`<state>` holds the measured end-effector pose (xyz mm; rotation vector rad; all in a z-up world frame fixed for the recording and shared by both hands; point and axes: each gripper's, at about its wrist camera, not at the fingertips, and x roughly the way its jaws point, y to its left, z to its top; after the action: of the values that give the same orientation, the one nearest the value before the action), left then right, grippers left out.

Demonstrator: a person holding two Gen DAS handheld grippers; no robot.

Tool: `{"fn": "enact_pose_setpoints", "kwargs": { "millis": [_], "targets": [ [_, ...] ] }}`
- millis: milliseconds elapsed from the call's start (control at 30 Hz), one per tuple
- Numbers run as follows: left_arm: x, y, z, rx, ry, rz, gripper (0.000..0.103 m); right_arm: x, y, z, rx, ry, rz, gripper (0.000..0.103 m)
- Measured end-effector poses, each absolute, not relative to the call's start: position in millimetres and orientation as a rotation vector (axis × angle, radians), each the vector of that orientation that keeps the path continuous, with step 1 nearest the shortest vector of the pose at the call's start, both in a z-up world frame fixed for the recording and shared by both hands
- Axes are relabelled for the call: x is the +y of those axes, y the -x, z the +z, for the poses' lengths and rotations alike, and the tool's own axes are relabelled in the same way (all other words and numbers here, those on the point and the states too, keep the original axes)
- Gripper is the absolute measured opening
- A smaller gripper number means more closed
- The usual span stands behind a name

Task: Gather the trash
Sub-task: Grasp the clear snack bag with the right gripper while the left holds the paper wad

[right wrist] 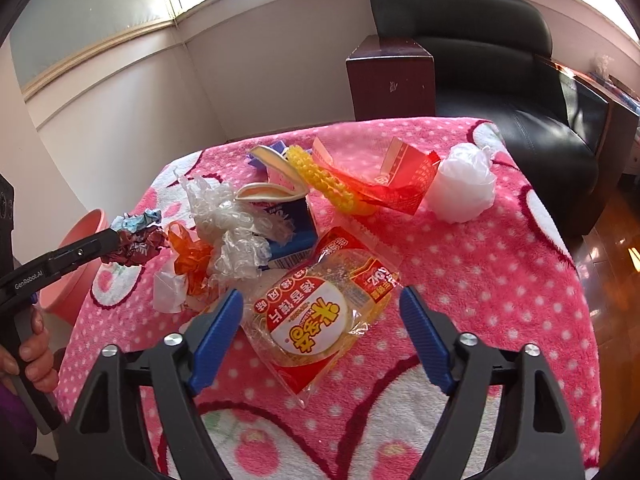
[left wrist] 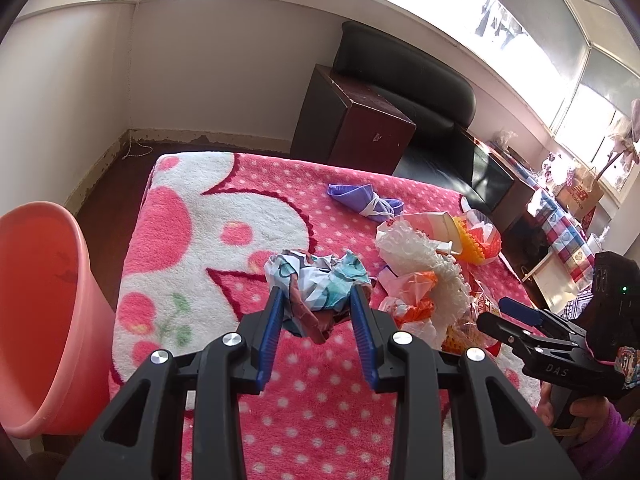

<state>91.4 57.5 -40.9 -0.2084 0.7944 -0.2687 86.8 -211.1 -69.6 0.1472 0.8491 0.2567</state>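
Holding a crumpled wrapper (left wrist: 318, 288) between its blue pads, your left gripper (left wrist: 316, 300) is clenched on the first piece of trash, at the centre of the left wrist view and lifted just clear of the pink blanket (left wrist: 320, 408). The pink bin (left wrist: 44, 320) waits at the left edge of that frame, tilted toward you, so this wad looks ready to be carried left and dropped.

Your right gripper (right wrist: 322, 304) stands released, its jaws wide on either side of the snack bag (right wrist: 320, 312) in the lower middle of the right wrist view; the pads do not press on the bag yet. The remaining litter sits above it in that frame: clear plastic (right wrist: 232, 224), an orange scrap (right wrist: 192, 260), a carton (right wrist: 288, 224), a red net (right wrist: 384, 188) and a white bag (right wrist: 464, 188).

Next, close on the snack bag near its middle, since slick film may slip, and release the wrapper only once it is over the bin's mouth.
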Motion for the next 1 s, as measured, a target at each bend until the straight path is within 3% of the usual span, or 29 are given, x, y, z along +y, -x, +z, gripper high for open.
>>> {"fn": "enact_pose_setpoints", "kwargs": {
  "millis": [133, 200, 267, 433, 467, 1000],
  "targets": [
    [63, -86, -40, 0.786, 0.216, -0.276, 0.033, -212, -82, -71, 0.867, -0.173, 0.246, 0.046],
    [65, -82, -38, 0.779, 0.224, -0.282, 0.033, -215, -79, -70, 0.873, -0.181, 0.235, 0.027],
    [67, -79, -36, 0.771, 0.228, -0.29, 0.033, -217, -77, -69, 0.886, -0.189, 0.23, 0.023],
    [70, -70, -32, 0.749, 0.232, -0.305, 0.033, -226, -65, -65, 0.882, -0.255, 0.232, 0.022],
    [70, -67, -31, 0.744, 0.231, -0.308, 0.033, -227, -63, -64, 0.876, -0.248, 0.231, 0.007],
    [93, -37, -8, 0.658, 0.247, -0.288, 0.033, -203, -40, -14, 0.736, -0.157, 0.267, 0.004]
  ]
}}
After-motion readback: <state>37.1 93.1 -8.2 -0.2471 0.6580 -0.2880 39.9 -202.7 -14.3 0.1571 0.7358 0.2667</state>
